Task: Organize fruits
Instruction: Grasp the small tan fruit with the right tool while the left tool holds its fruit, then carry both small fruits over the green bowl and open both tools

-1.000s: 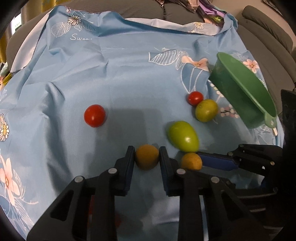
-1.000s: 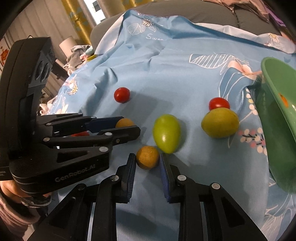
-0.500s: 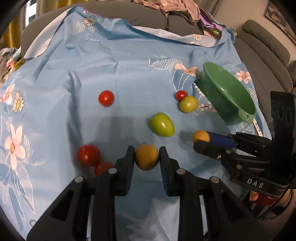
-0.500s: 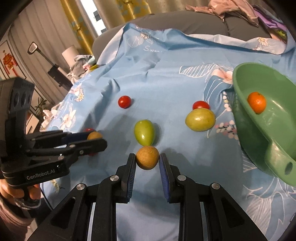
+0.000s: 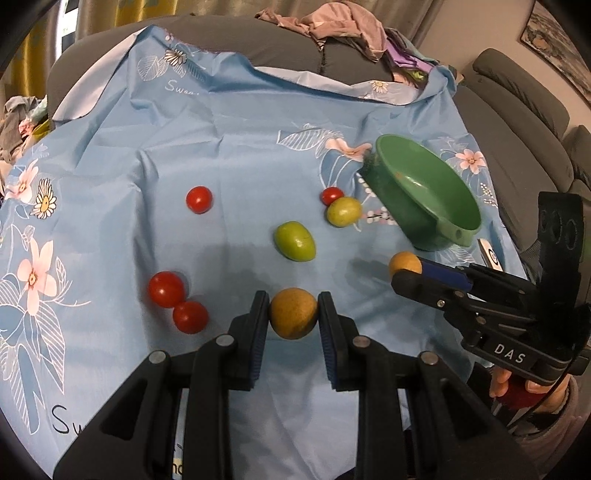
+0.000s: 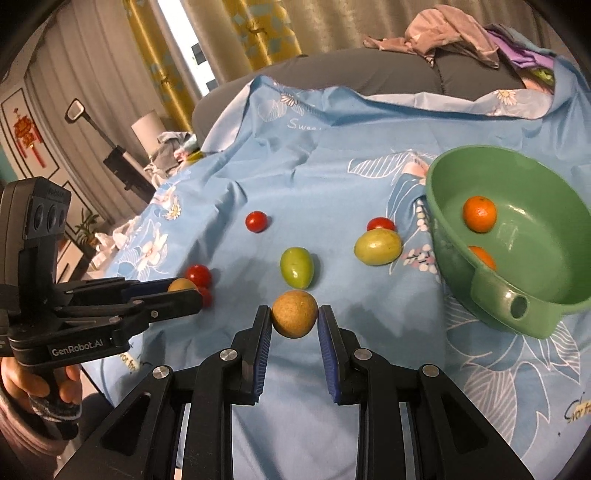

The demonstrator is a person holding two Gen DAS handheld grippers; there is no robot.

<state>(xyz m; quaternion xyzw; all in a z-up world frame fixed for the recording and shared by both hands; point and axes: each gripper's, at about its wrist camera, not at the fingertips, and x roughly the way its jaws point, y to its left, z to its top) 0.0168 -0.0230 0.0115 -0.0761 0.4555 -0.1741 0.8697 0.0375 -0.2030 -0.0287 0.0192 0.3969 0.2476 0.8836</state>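
Observation:
My left gripper (image 5: 293, 314) is shut on a round yellow-brown fruit (image 5: 293, 313), held above the blue cloth. My right gripper (image 6: 294, 314) is shut on a second yellow-brown fruit (image 6: 294, 313); it also shows in the left wrist view (image 5: 405, 264). A green bowl (image 6: 546, 321) at the right holds two oranges (image 6: 479, 213). On the cloth lie two green fruits (image 6: 296, 267) (image 6: 377, 246) and several red tomatoes (image 6: 256, 221). The left gripper (image 6: 184, 291) shows at the left of the right wrist view, over two tomatoes (image 6: 198, 275).
The blue flowered cloth (image 5: 229, 125) covers a grey sofa (image 5: 280, 48). Clothes (image 5: 340, 26) are piled on the sofa back. The bowl (image 5: 424, 192) stands tilted near the cloth's right edge. A lamp and a stand are at the far left (image 6: 122, 158).
Both grippers have risen and drawn back from the cloth, each with its yellow-brown fruit. More of the cloth, the bowl's inside and two near tomatoes have come into view.

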